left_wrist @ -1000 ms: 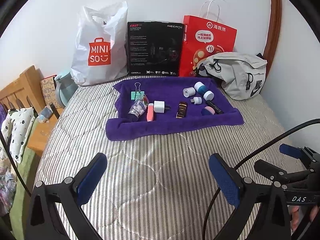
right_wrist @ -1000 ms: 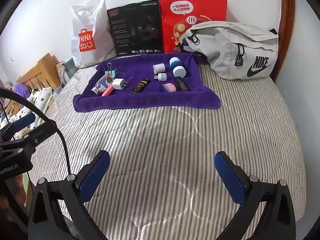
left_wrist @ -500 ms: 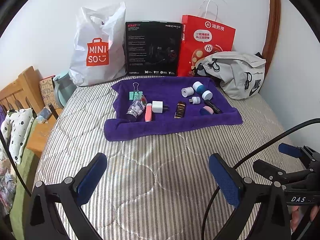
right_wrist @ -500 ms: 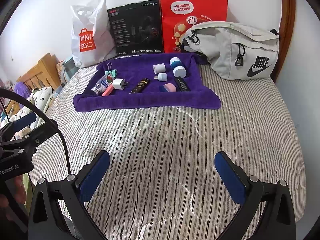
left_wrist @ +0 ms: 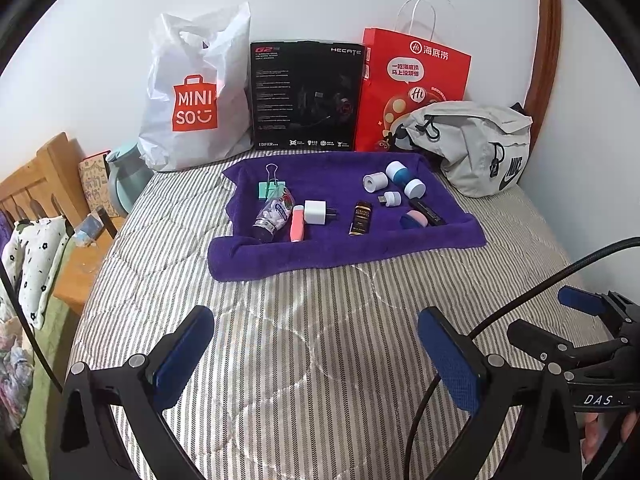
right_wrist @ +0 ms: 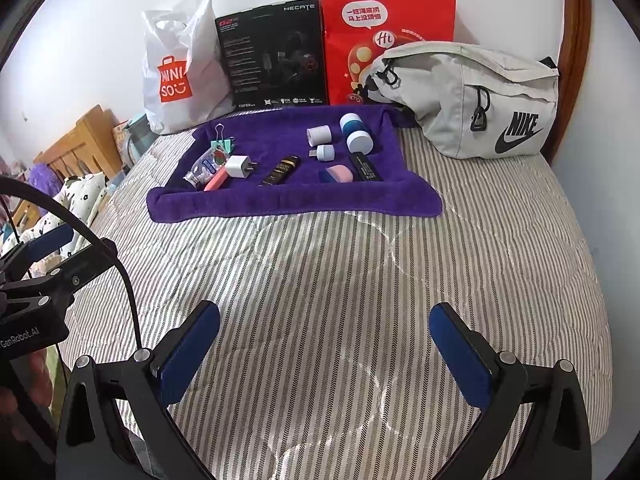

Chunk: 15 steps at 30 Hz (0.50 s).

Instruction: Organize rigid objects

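Note:
A purple towel lies across the far half of the striped bed and carries several small items. On it I see a green binder clip, a small clear bottle, a pink tube, a white charger plug, a dark brown tube, a black stick and white and blue caps. My left gripper hovers open over the near bedspread, well short of the towel. My right gripper is open too, equally far back.
Against the wall stand a white Miniso bag, a black box and a red paper bag. A grey Nike waist bag lies right of the towel. A wooden bedside frame and a teal jug sit at left.
Both views shift only slightly; the left camera has drifted back and up a little, so the towel sits marginally higher. Both grippers stay open and nothing on the towel has moved.

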Motion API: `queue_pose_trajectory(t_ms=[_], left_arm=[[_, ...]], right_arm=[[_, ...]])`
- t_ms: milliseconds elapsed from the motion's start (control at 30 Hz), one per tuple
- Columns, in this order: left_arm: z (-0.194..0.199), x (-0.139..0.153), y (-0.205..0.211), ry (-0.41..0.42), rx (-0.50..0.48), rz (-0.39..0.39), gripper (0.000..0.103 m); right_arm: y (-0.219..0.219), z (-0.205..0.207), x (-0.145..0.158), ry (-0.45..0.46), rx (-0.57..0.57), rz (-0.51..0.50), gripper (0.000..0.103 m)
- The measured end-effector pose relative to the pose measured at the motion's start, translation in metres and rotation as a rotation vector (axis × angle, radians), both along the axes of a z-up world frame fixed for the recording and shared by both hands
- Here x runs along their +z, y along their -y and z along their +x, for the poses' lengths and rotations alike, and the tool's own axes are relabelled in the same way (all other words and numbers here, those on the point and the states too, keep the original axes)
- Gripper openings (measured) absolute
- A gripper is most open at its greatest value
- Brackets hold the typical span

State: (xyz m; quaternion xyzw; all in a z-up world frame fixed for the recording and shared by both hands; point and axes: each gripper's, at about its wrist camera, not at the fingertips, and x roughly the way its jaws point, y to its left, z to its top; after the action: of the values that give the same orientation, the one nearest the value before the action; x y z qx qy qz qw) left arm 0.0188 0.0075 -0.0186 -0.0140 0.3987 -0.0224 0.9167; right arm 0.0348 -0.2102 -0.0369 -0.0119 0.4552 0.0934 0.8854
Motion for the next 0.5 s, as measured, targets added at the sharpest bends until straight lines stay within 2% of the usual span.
queue_pose_trajectory(t_ms=[500], left_arm=[[-0.0009,-0.0028,-0.0030,-0.006,0.000,-0.001,0.103]], right_arm=[[0.0005,0.0000,0.0003,0.000,0.004,0.001,0.103]])
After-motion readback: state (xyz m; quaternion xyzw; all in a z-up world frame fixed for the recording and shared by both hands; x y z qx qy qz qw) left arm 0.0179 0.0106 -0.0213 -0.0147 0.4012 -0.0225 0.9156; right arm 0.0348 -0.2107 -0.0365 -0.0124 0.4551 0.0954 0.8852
